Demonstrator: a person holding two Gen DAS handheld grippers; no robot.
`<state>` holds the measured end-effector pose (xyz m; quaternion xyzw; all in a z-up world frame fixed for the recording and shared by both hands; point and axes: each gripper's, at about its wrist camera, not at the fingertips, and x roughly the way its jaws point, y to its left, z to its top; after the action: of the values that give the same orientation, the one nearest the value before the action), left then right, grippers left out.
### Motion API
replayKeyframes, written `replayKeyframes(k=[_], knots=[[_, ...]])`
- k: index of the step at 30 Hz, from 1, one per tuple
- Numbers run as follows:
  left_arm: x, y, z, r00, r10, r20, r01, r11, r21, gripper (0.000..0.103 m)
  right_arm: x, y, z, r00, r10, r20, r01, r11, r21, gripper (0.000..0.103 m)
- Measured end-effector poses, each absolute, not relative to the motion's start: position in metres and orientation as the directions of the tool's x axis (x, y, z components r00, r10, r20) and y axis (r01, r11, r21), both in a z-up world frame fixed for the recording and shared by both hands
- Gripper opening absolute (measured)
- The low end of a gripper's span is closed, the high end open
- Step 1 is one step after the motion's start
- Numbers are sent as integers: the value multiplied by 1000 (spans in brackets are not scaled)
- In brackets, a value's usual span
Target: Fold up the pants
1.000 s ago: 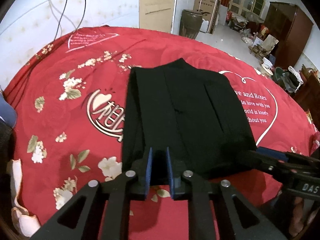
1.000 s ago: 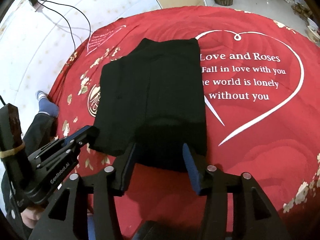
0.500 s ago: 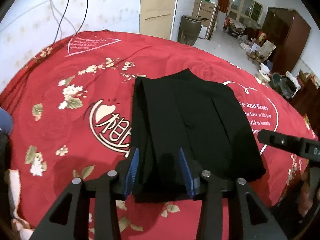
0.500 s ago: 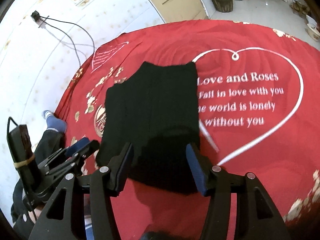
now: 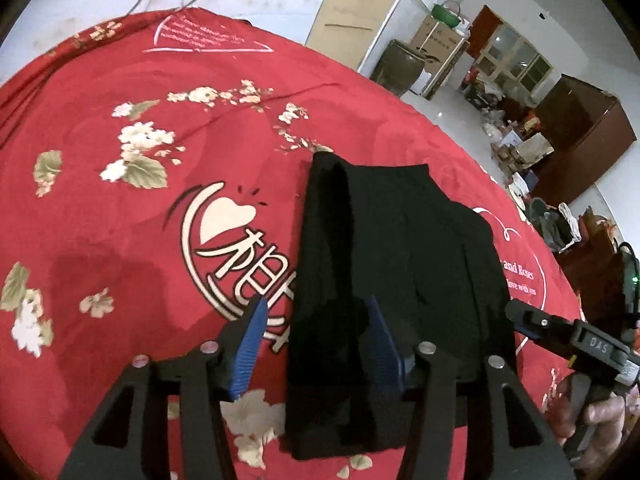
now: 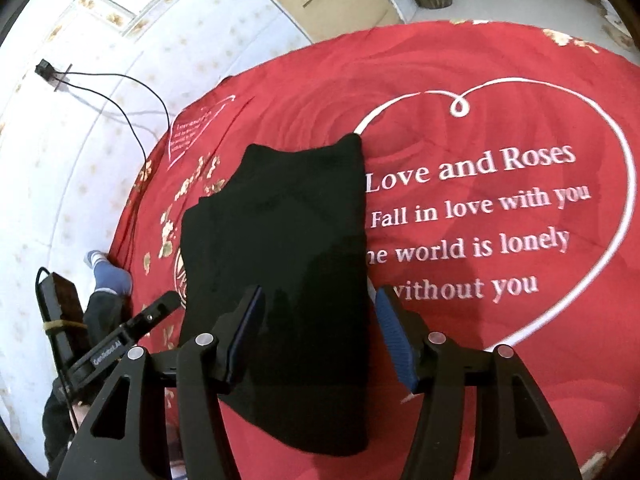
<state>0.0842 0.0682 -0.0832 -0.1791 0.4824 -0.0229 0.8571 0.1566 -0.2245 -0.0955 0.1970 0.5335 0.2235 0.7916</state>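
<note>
Black pants (image 5: 400, 264) lie folded into a long flat stack on the red bedspread (image 5: 120, 240). My left gripper (image 5: 316, 340) hovers over their near left part. Its jaws are opening; the cloth lies below them and the blue pads (image 5: 250, 344) do not press on it. In the right wrist view the pants (image 6: 280, 240) run away from me, and my right gripper (image 6: 320, 332) stands open over their near right part, holding nothing. Each gripper shows in the other's view: the right gripper (image 5: 560, 332) and the left gripper (image 6: 132, 332).
The bedspread (image 6: 480, 80) bears a white heart with lettering to the right of the pants. A white wall with a cable (image 6: 120, 92) runs along the bed's far left. A person's foot in a blue sock (image 6: 108, 272) stands by the bed. A wardrobe (image 5: 580, 132) stands beyond.
My left gripper was shut on the pants' near edge; it has let go and its jaws have spread wide. Both grippers have shifted over the near end of the stack.
</note>
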Motion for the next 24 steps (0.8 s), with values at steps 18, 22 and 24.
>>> replayKeyframes(k=[18,22,24], knots=[[91,55,-93,500,-354,-790,-78,891,-448,64,151,-212,-102,279,620,-733,-180,784,594,60],[101,33,-93,512,-253,-821,-31,950,-312,66,158,-209,-104,284,611,-739,-197,791,579,60],[103,29,-92,518,-237,-822,-27,956,-293,63,161,-208,-104,292,612,-735,-202,790,578,60]])
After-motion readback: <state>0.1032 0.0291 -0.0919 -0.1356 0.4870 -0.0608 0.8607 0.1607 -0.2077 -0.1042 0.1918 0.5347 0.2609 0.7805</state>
